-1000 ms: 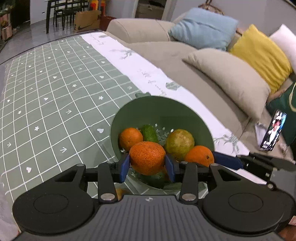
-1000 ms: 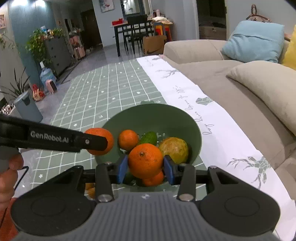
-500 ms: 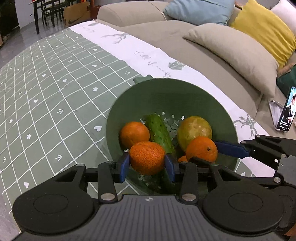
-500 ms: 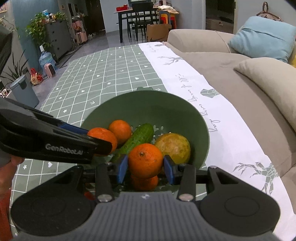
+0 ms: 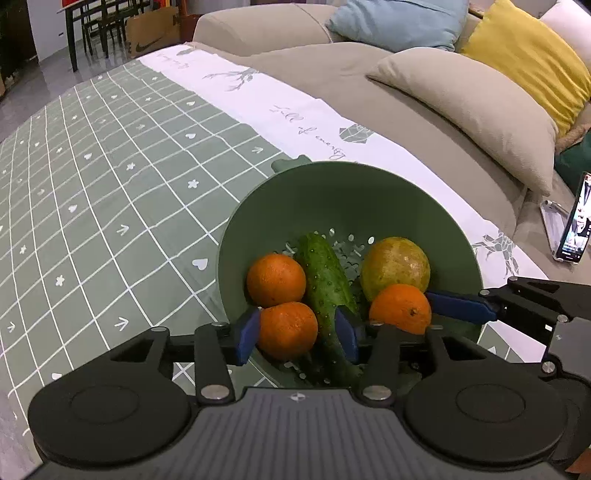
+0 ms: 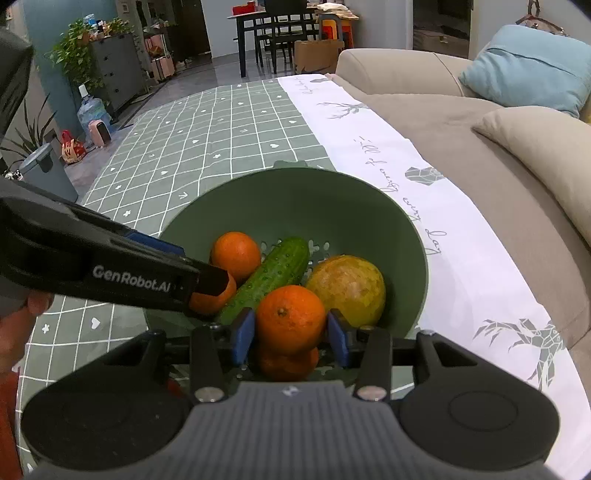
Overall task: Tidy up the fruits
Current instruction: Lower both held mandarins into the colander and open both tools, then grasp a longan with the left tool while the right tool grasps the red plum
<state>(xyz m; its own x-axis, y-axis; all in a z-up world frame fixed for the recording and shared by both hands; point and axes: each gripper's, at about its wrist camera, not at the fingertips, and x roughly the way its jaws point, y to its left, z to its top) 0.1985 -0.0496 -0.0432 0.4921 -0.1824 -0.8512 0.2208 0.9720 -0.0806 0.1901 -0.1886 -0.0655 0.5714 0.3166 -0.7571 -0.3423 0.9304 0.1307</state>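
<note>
A green colander bowl (image 5: 354, 192) (image 6: 295, 199) stands on the green checked tablecloth. It holds an orange (image 5: 276, 280) (image 6: 235, 254), a cucumber (image 5: 327, 280) (image 6: 273, 275) and a yellow-green fruit (image 5: 394, 263) (image 6: 347, 290). My left gripper (image 5: 295, 332) is inside the bowl at its near left; its jaws stand a little wider than the orange (image 5: 288, 329) between them. My right gripper (image 6: 291, 334) is shut on another orange (image 6: 291, 318) (image 5: 400, 308) over the bowl's near right. One more orange (image 6: 288, 363) lies under it.
The checked tablecloth (image 5: 110, 184) stretches left and far. A beige sofa (image 5: 424, 122) with cushions runs along the right. A phone (image 5: 574, 229) stands on it. A dining table with chairs (image 6: 280, 33) and a cardboard box are at the far end.
Both grippers moved forward and down into the bowl with their oranges. The left jaws have widened slightly around their orange.
</note>
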